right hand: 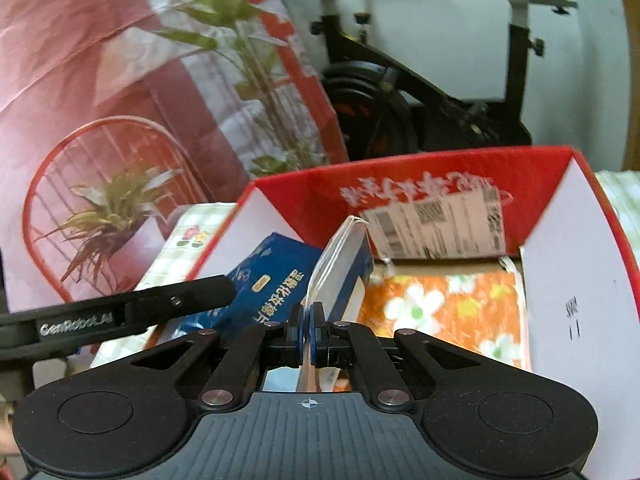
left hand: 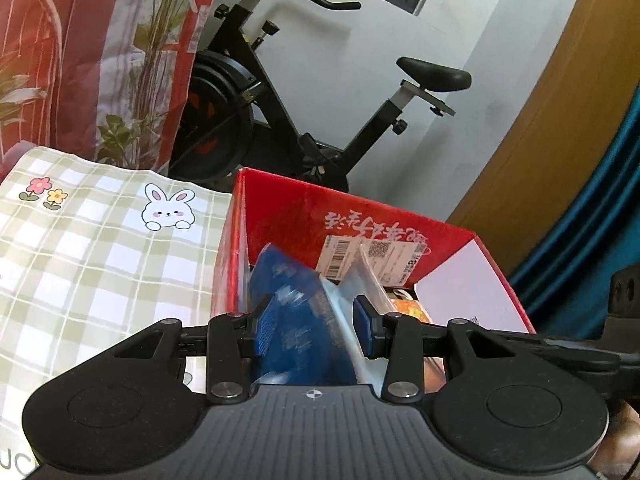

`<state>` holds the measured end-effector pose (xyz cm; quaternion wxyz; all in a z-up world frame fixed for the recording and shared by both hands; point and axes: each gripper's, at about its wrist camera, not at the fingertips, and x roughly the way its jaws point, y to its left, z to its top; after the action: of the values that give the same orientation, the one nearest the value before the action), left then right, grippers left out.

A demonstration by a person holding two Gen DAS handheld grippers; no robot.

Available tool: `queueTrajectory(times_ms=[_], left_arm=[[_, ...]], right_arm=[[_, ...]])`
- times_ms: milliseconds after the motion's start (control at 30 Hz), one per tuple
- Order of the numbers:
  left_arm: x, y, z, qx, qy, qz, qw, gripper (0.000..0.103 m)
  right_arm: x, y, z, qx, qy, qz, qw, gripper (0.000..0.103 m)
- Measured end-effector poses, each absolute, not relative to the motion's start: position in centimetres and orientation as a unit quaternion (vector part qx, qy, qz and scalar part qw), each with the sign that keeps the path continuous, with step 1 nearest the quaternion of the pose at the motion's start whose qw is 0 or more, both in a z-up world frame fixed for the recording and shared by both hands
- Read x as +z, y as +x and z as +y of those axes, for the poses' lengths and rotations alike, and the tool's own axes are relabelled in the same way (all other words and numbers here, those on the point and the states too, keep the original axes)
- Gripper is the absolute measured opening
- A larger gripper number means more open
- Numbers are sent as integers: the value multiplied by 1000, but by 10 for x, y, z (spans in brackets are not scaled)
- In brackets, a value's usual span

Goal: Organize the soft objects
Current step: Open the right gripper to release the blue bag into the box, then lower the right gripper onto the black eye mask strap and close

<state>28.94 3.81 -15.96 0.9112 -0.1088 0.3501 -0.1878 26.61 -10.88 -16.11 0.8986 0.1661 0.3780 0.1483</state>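
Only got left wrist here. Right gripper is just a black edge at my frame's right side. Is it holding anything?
Observer: Yes. The right gripper is shut on the thin edge of a clear bag.
Operator: What's on the floor of the box? I only see an orange sliver.
Observer: An orange flowered cloth lies flat there, to the right of the bag.
Operator: Print on the blue pack is blurred for me.
Observer: Its face shows white characters and a small gold oval label.
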Motion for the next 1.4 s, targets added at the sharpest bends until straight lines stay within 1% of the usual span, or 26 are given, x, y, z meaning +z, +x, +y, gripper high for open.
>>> queueTrajectory(times_ms=[200,233,267,333,400,467,500,600,767,1067,1133,1267,1400], left_arm=[[-157,287,33,-189,-87,350,913,43],[-157,286,32,-189,-87,350,913,43],[-157,285,31,-189,-86,350,914,43],[-155,284,29,-189,-80,349,915,43],[-154,282,27,-188,-70,347,916,44],[-151,278,25,-187,-61,345,918,45],[-150,276,25,-186,-57,344,918,45],[-146,270,24,-187,-48,343,919,45],[-136,243,25,-194,-34,329,924,46],[-141,187,33,-200,-51,328,922,46],[-146,178,34,-201,-56,334,919,46],[-160,160,33,-199,-59,351,913,47],[-170,143,30,-210,-66,371,902,47]], right_arm=[[-169,267,-115,134,159,395,895,4],[-170,266,-117,130,160,397,894,4],[-169,267,-119,126,158,399,895,7],[-168,264,-120,106,137,399,900,18],[-165,260,-118,84,86,393,911,45],[-161,254,-118,67,51,383,920,57],[-158,250,-120,62,40,378,923,59],[-151,238,-125,60,27,363,929,60],[-135,202,-134,87,27,316,944,60],[-119,123,-147,125,46,243,961,60],[-123,106,-148,125,47,242,961,64],[-138,81,-150,118,51,257,958,77],[-151,60,-154,125,61,283,949,77]])
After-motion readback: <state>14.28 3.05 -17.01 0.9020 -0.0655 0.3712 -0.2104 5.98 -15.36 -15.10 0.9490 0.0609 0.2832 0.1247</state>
